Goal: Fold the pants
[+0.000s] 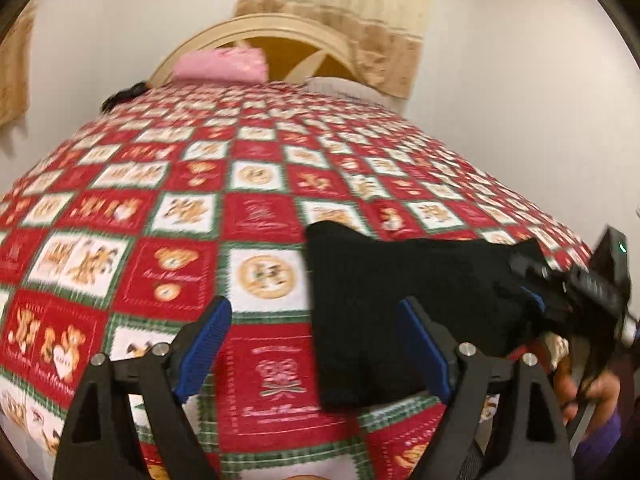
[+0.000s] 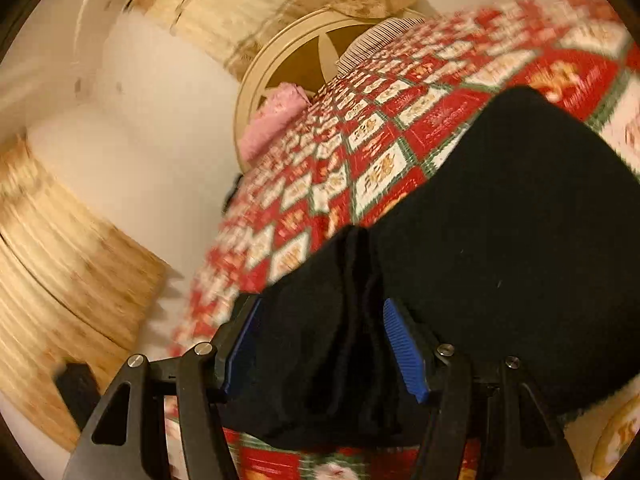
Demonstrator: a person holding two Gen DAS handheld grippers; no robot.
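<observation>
- The left gripper [image 1: 316, 344] is hovering over the bed with its jaws spread wide — nothing is sitting between its blue pads [image 1: 206, 346], only the quilt [image 1: 256, 184] showing through the gap.
- The black pants [image 1: 408, 312] are lying on the quilt just ahead of the left gripper's right-hand jaw, with that jaw overlapping the near edge of the cloth in the left wrist view; whether it is touching cannot be told.
- In that same view the right gripper [image 1: 536, 300] is coming in from beyond the right-hand jaw, its fingers meeting the far right end of the pants, though blur is hiding the grip there.
- In the right wrist view the right gripper [image 2: 324, 344] is standing partly open, and a bunched, creased fold of the pants [image 2: 500, 240] is filling the gap between its jaws; the blue pads [image 2: 404, 352] are lying on either side of the fold, so whether they are pinching it cannot be told.
- Ahead of the right jaws the rest of the pants is spreading out as a broad dark sheet over the red, white and green squares.
- Far beyond both pairs of jaws a pink pillow [image 1: 222, 65] is resting at the head of the bed against the curved headboard [image 1: 280, 32], with beige curtains [image 1: 344, 4] hanging behind it.
</observation>
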